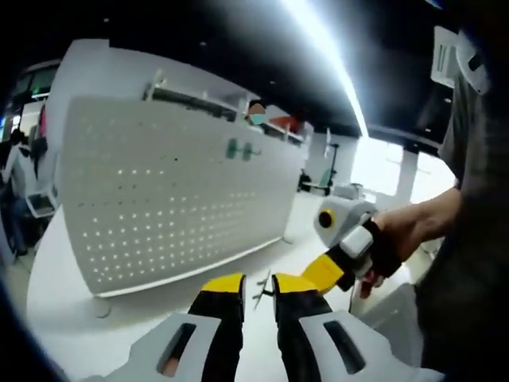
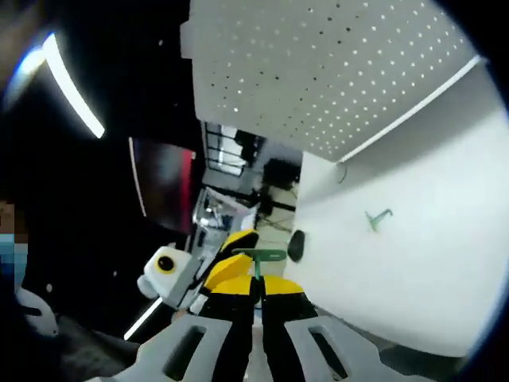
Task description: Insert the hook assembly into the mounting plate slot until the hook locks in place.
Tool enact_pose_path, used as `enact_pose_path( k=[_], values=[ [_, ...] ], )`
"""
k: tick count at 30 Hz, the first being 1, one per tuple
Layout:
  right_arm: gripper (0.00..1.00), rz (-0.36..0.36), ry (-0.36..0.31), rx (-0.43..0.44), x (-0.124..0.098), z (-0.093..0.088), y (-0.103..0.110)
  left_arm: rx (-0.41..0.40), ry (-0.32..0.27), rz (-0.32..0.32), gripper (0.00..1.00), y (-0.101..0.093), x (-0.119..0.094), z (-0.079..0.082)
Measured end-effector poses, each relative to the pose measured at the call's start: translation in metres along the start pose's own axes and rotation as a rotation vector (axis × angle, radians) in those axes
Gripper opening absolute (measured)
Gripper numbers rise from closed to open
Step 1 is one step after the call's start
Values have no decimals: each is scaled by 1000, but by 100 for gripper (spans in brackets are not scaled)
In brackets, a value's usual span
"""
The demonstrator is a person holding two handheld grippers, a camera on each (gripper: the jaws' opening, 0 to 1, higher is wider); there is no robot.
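The right hand-held gripper (image 2: 257, 288), with black jaws capped in yellow, is closed on a small green metal hook with a flat crossbar head (image 2: 260, 256); the head stands just clear of the jaw tips. The left hand-held gripper (image 1: 258, 288) has its jaws nearly together, with a thin pale wire piece (image 1: 262, 293) in the narrow gap; whether it is actually pinched I cannot tell. In the left gripper view the right hand-held gripper sits beside it, in a person's hand (image 1: 398, 239).

Beyond stands the white perforated mounting plate (image 1: 171, 203), upright on the white counter (image 2: 429, 263), with a green hook (image 1: 241, 149) already on its upper face. Another green hook (image 2: 378, 217) lies on the counter.

To do this well, I would square the crossbar to a row of holes, approach straight on, and press until it seats; a tilted entry would likely jam.
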State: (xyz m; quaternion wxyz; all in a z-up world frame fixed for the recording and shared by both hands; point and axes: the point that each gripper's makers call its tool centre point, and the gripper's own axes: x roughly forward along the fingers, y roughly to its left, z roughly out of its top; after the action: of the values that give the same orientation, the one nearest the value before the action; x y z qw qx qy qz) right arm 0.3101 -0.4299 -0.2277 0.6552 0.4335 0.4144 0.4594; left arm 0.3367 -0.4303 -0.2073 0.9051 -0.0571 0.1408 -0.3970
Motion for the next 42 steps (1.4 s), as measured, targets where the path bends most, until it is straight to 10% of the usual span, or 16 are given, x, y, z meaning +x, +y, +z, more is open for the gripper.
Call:
enact_pose_path(
  k=[12,22,31,35,42],
  values=[
    [0,104,39,84,-4,-4,15,-18,-36,-81,5,-15,-4,11],
    [1,138,89,47,-14,-6,14,131,55,-108,3,-27,0,5],
    [1,23,85,-333,-23,8,12,174,125,-55,2,-19,7,1],
    [1,-172,101,-772,-32,24,4,133,153,31,2,-2,6,0],
    [0,-322,23,-1069,-36,42,19,61,175,161,2,24,2,1]
  ],
)
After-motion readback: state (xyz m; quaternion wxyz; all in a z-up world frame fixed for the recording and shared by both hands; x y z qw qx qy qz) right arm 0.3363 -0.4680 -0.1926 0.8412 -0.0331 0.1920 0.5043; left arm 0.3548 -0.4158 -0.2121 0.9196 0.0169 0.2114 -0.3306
